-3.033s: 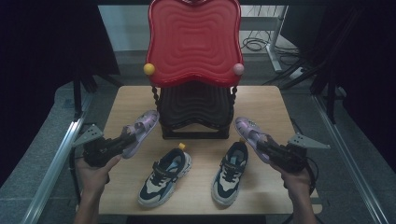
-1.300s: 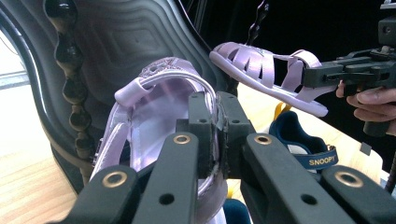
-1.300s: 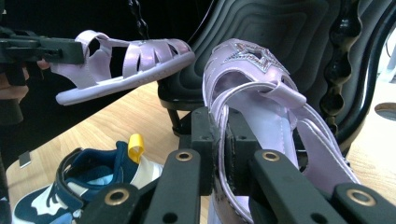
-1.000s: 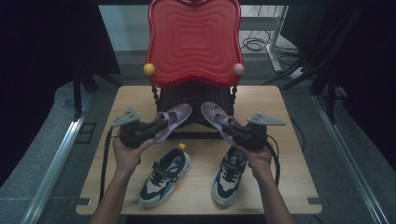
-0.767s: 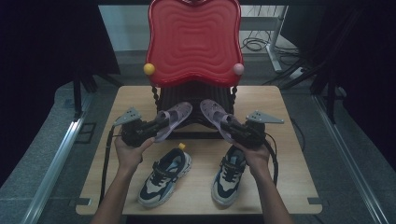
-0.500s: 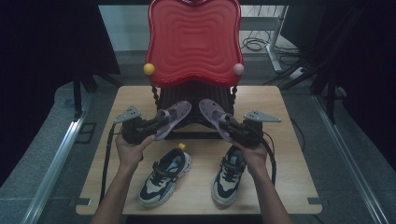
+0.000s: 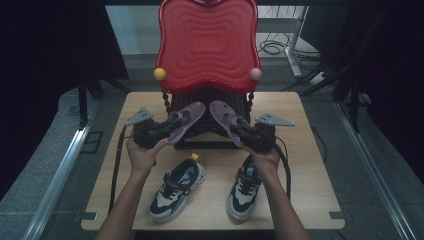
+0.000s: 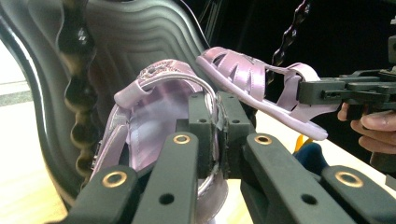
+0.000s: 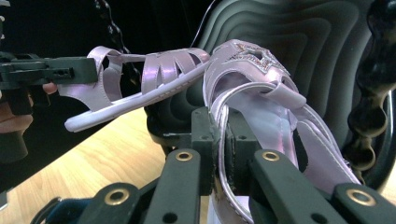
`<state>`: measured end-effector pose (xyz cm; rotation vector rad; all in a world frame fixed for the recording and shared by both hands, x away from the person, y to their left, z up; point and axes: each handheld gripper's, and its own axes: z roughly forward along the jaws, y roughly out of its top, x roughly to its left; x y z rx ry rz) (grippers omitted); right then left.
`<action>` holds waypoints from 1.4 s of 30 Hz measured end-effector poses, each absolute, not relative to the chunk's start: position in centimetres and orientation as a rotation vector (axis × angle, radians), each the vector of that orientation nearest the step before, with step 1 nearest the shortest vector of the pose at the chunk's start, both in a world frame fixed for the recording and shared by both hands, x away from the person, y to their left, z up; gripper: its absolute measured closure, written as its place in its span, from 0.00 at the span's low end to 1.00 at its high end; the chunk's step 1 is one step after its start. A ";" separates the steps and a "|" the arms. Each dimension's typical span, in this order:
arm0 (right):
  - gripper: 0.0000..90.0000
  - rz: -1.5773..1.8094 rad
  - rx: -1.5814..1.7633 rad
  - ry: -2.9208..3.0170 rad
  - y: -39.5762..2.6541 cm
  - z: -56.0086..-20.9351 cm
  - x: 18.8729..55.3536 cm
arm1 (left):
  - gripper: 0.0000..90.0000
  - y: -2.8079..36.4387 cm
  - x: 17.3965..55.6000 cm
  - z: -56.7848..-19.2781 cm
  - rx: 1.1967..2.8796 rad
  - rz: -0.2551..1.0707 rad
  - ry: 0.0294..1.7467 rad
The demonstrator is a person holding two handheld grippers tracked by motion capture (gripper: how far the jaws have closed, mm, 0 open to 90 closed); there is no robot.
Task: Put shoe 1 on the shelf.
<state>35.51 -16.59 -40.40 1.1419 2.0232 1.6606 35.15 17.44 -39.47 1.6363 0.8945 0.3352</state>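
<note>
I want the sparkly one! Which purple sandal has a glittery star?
The purple sandal in the right claw; the left claw's sandal shows plain straps.

Your left sandal (image 8: 154,121) runs off the bottom edge behind the left gripper (image 8: 217,135); the right sandal's (image 9: 280,116) heel does likewise (strap pinched, sole unseen). Your right sneaker (image 7: 243,187) hides partly under your forearm.

Both forearms reach in from the near edge and angle inward, each hand wrapped round its tool, the left gripper (image 7: 172,124) and the right gripper (image 7: 239,129) raised side by side, tips converging toward the middle, jaws on both clamped nearly together.
</note>
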 end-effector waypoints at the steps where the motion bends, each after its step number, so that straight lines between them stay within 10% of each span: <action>1: 0.94 1.662 1.143 2.019 -16.5 -40.4 35.6 | 0.96 17.3 35.3 -39.4 1.638 0.336 0.891; 42: 0.94 1.654 1.224 1.863 -14.1 -39.4 39.6 | 0.95 14.5 39.5 -39.1 1.560 0.439 0.890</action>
